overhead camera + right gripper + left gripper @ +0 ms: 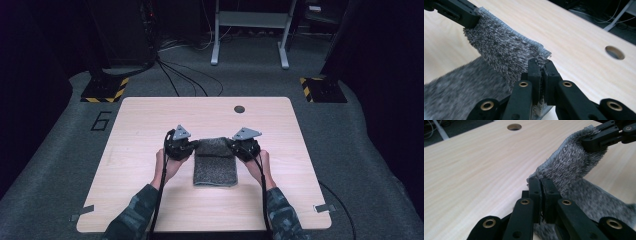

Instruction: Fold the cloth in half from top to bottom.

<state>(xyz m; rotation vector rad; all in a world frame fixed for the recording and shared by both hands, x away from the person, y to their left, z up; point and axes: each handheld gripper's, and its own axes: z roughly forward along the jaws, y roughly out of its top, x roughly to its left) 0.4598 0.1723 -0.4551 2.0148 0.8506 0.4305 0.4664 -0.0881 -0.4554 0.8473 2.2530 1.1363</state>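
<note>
In the left gripper view, the jaws of the left gripper (541, 182) are seen pressed together on one corner of a grey towel (571, 167), the hemmed edge being pinched just between the tips. In the right gripper view, the jaws of the right gripper (541, 65) are likewise clamped on the opposite corner of the same towel (499, 50), with a little of the hem showing between them. Between the two grips, the raised edge of the towel is held stretched and lifted off the counter (474, 165), while the rest of the cloth is left lying flat on the wood below. In each gripper view, the other gripper is seen farther off at the far end of the lifted edge, closed on its own corner.

From the high view, the left gripper (192, 145) and the right gripper (233, 144) are seen at either side of the towel (215, 167), which lies near the middle of the counter (140, 125), its far edge folded over towards the person and its near part spread flat. Each gripper is held by a hand, and camouflage-patterned sleeves (135, 215) come in from the bottom edge. A round hole (239, 108) is set in the counter beyond the towel, well apart from it. No container is seen on the counter.
</note>
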